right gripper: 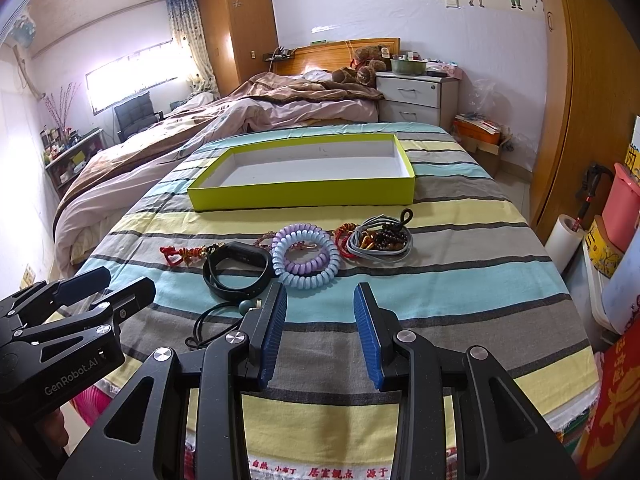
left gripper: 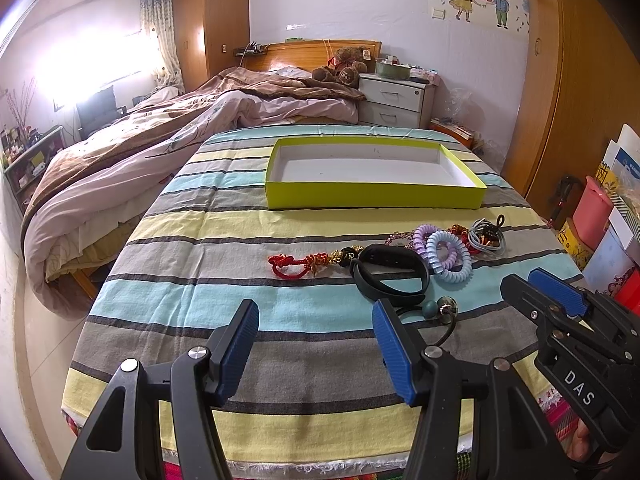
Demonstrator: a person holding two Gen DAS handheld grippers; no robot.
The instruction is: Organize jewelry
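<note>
An empty yellow-green box (left gripper: 374, 196) (right gripper: 304, 196) lies on the striped cloth. In front of it lies a row of jewelry: a red knotted charm (left gripper: 296, 264) (right gripper: 180, 255), a black wristband (left gripper: 390, 276) (right gripper: 236, 270), purple and blue coil bands (left gripper: 446, 256) (right gripper: 306, 254), a grey cord with dark beads (left gripper: 486, 236) (right gripper: 380, 238), and a black cord pendant with a teal bead (left gripper: 434, 308) (right gripper: 224, 316). My left gripper (left gripper: 316, 344) is open and empty, left of the pile. My right gripper (right gripper: 320, 332) is open and empty, just short of the coil bands.
The striped cloth (left gripper: 240, 248) covers a table that ends just under the grippers. A bed (left gripper: 160, 140) lies left and behind. A white nightstand (left gripper: 396, 100) stands at the back. Boxes and a pink bin (right gripper: 620, 208) crowd the right side by a wooden wardrobe (left gripper: 580, 100).
</note>
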